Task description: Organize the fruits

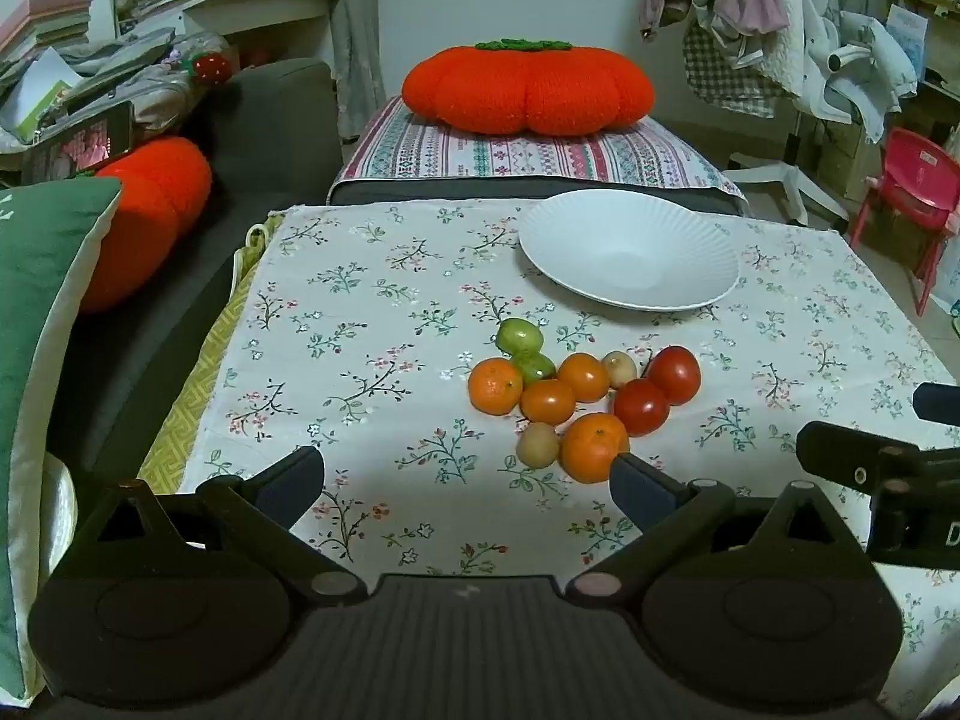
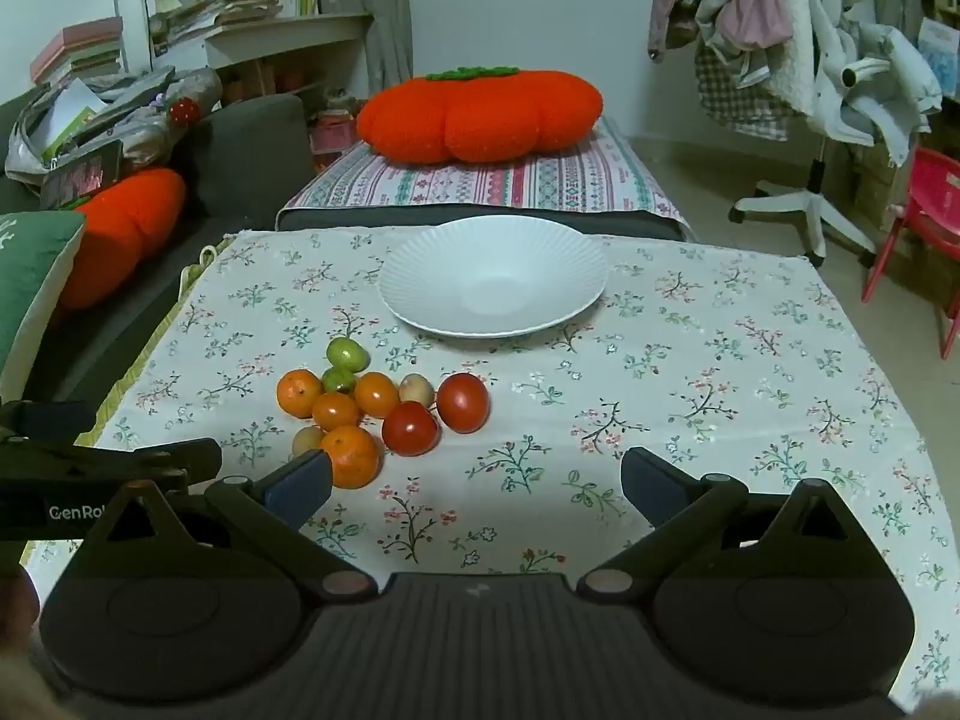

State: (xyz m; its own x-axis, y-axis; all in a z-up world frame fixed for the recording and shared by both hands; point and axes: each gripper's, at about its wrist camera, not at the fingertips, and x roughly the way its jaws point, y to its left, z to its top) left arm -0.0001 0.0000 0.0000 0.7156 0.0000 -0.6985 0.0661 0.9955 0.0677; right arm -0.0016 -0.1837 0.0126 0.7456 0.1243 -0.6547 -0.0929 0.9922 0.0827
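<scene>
Left wrist view: we angle the left gripper (image 1: 468,480) down, jaws wide, nothing held. Right gripper (image 2: 474,480) likewise tilted, released. Fruit pile (image 1: 570,396) sits on tablecloth (image 1: 360,330), near white plate (image 1: 630,252).

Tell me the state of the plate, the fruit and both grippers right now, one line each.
White plate: empty, upright on the floral tablecloth.
Oranges: four, loose on the cloth, none on the plate.
Red tomatoes: two, touching, on the cloth.
Green fruits: two, side by side.
Small tan fruits: two, apart.
Left gripper: open, empty.
Right gripper: open, empty.
</scene>
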